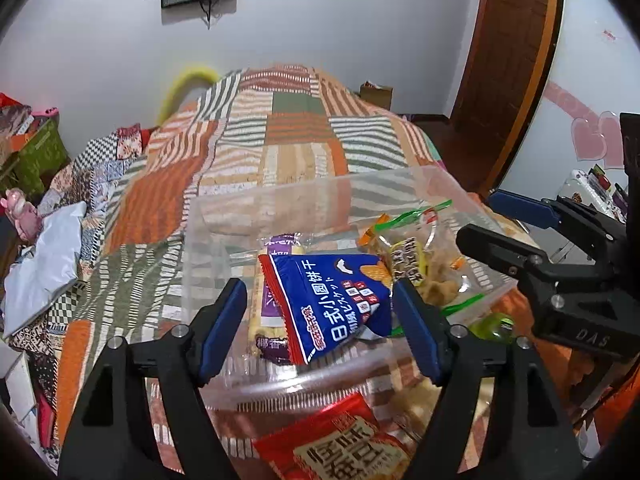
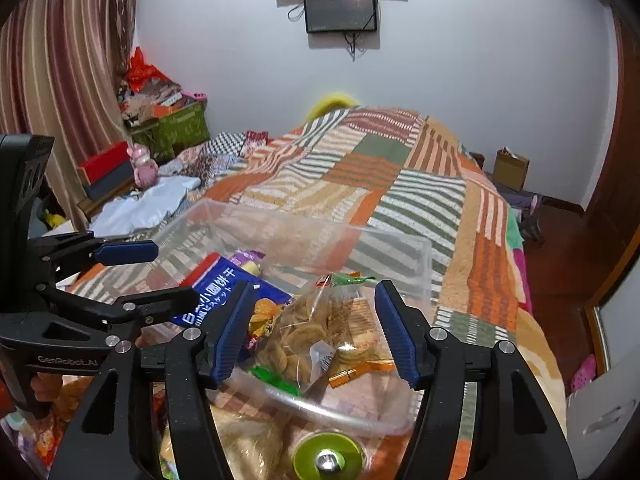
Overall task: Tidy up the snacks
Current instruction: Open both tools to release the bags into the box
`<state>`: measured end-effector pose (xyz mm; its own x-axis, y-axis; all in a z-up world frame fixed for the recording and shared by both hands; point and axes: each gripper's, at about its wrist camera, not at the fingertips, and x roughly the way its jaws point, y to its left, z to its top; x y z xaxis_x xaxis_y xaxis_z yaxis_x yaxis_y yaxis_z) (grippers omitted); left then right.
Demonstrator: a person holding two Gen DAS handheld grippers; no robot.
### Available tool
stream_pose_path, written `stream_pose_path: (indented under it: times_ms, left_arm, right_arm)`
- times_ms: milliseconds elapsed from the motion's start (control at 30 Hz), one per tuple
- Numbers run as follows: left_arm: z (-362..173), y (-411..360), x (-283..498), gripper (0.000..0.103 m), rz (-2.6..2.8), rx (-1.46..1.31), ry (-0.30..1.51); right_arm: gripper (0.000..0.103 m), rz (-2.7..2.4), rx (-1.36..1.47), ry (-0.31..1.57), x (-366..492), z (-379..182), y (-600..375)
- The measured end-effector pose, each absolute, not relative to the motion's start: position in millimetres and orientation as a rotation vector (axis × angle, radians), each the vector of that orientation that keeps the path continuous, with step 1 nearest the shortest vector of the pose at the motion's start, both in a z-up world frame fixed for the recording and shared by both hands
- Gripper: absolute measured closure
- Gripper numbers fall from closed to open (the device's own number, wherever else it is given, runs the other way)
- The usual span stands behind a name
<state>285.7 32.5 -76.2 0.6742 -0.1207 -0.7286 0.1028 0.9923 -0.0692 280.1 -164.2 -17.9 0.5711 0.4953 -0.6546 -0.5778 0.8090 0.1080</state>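
Hanging over the near rim of the clear plastic bin (image 1: 280,204), the left gripper (image 1: 320,320) is seen with its jaws apart and nothing pressed, the blue biscuit packet (image 1: 332,300) lying in the bin between and just beyond the pads, its long axis running away toward the far wall. The right gripper (image 2: 316,328) is likewise spread and empty over the clear bag of crisps (image 2: 316,332). A red packet (image 1: 344,444) outside the bin, below the left gripper, is judged the nearer next pick.
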Motion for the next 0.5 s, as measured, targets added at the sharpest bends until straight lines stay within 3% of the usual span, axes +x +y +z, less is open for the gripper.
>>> stream_pose_path:
  times_ms: [333, 500]
  left_arm:
    - [-58, 18, 255, 0.014, -0.146, -0.018, 0.784]
    - [-60, 7, 243, 0.013, -0.183, -0.038, 0.804]
  right_arm:
    - [0.036, 0.601, -0.101, 0.677, 258, -2, -189]
    - [0.035, 0.591, -0.121, 0.683, 245, -7, -199]
